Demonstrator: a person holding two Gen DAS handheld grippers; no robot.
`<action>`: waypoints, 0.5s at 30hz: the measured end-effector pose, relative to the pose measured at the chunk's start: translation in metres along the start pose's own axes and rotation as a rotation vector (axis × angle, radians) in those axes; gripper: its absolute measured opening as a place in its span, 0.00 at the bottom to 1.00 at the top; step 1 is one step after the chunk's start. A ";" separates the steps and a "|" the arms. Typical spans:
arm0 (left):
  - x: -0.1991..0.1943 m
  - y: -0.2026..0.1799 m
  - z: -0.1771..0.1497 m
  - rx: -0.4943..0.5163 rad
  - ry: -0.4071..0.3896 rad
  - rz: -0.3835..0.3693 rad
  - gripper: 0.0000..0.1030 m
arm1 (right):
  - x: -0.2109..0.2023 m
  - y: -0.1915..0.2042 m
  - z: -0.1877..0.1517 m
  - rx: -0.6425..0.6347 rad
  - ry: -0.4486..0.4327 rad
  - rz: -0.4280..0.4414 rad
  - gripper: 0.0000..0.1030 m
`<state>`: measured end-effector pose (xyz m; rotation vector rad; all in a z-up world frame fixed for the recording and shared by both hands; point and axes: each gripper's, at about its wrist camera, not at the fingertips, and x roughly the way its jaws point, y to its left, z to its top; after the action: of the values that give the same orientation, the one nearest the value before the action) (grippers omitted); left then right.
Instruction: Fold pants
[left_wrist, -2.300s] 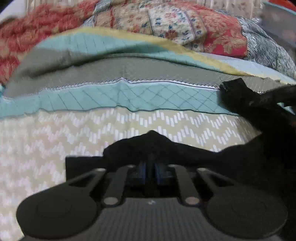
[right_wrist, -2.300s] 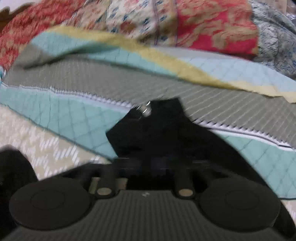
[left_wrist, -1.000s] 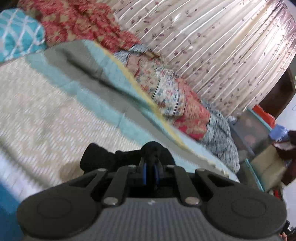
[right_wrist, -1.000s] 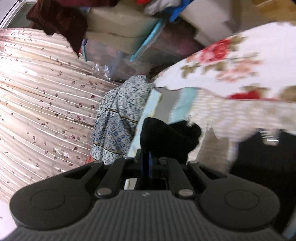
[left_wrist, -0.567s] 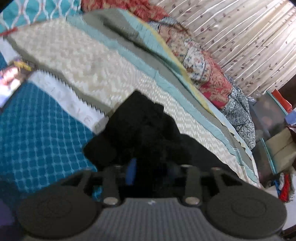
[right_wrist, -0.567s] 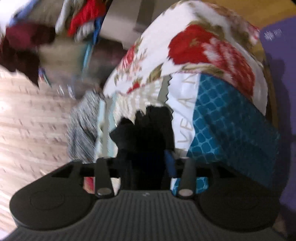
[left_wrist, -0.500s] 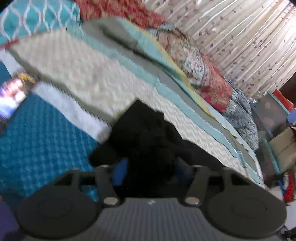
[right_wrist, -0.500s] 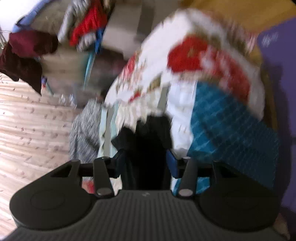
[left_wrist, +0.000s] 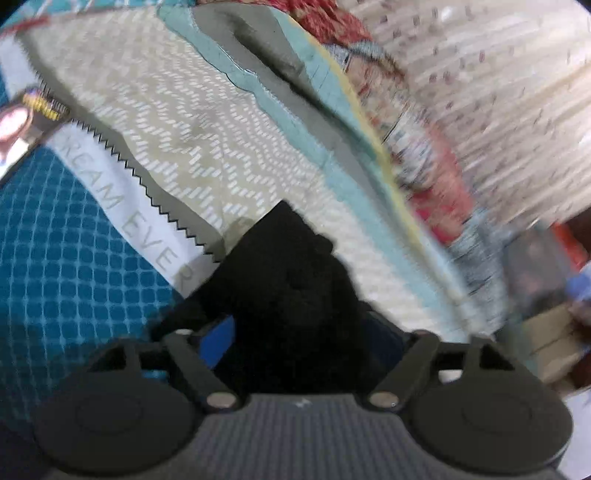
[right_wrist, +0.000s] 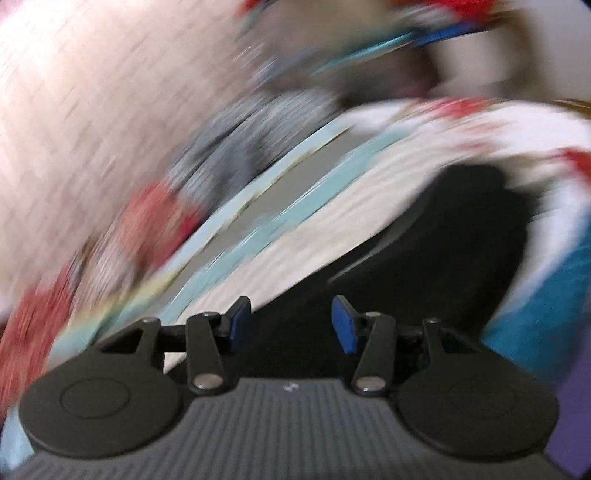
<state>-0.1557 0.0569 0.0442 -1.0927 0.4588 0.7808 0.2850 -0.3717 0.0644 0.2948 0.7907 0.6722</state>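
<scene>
The black pants (left_wrist: 284, 273) lie bunched on the patchwork bedspread (left_wrist: 207, 122). In the left wrist view my left gripper (left_wrist: 299, 332) is open, its jaws wide apart, with a heap of the black cloth lying loose between them. In the right wrist view, which is blurred by motion, my right gripper (right_wrist: 291, 323) is open and empty just above a flatter spread of the pants (right_wrist: 454, 251). Its blue pads (right_wrist: 345, 326) show bare.
A teal grid-pattern panel (left_wrist: 55, 258) and a white strip with lettering (left_wrist: 125, 210) lie at the left. Folded floral quilts (left_wrist: 417, 155) and a curtain (left_wrist: 498, 92) are behind the bed. Boxes and clutter (left_wrist: 546, 266) stand at the right. A white floral cover (right_wrist: 480, 122) is beyond the pants.
Both grippers carried the pants across the bed while shut on them, then opened and let go. The cloth now lies on the bedspread, and the right gripper is swinging away.
</scene>
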 end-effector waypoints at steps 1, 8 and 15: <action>0.006 -0.006 -0.002 0.051 0.002 0.046 0.45 | 0.012 0.020 -0.010 -0.039 0.054 0.050 0.50; 0.011 -0.024 -0.022 0.259 -0.022 0.202 0.24 | 0.073 0.208 -0.105 -0.405 0.442 0.490 0.42; 0.009 -0.025 -0.021 0.280 -0.023 0.195 0.25 | 0.098 0.304 -0.183 -0.829 0.601 0.606 0.63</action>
<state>-0.1302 0.0348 0.0441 -0.7854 0.6419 0.8694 0.0657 -0.0781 0.0325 -0.4743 0.9152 1.6372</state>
